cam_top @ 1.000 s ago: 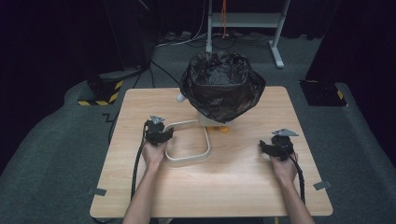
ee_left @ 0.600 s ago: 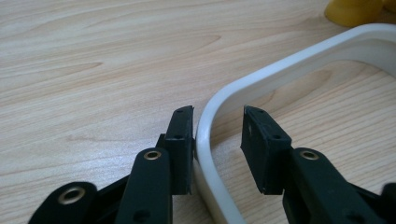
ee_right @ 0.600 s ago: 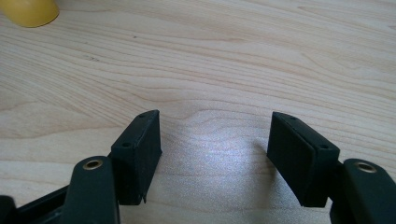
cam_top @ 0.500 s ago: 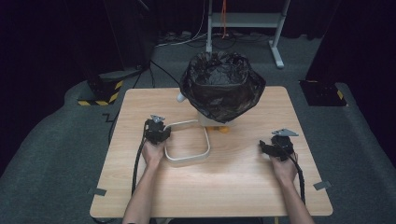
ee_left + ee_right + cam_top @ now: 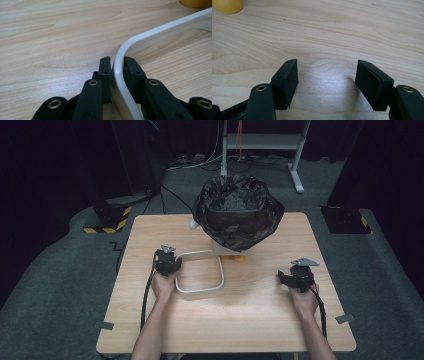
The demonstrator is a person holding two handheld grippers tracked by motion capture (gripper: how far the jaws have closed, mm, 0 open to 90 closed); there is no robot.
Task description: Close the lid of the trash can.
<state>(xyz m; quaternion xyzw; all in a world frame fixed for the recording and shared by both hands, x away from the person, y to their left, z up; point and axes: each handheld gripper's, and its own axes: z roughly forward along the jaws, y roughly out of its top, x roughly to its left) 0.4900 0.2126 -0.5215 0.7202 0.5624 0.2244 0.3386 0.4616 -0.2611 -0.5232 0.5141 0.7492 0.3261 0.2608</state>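
The left gripper (image 5: 117, 65) has just been closing its jaws, which now pinch the white ring (image 5: 220, 273) at its left corner; the ring lies flat on the table (image 5: 250, 315) before the bagged bin (image 5: 237, 212). The right gripper (image 5: 327, 75) rests apart, jaws wide and empty.

Left gripper (image 5: 170, 261): black body, grey three-cornered plate on top, black cable trailing along forearm. Right gripper (image 5: 295, 278): same build. Jaws: flat black blocks with small screw holes, brass rivets on black links. Forearms bare, no sleeves.
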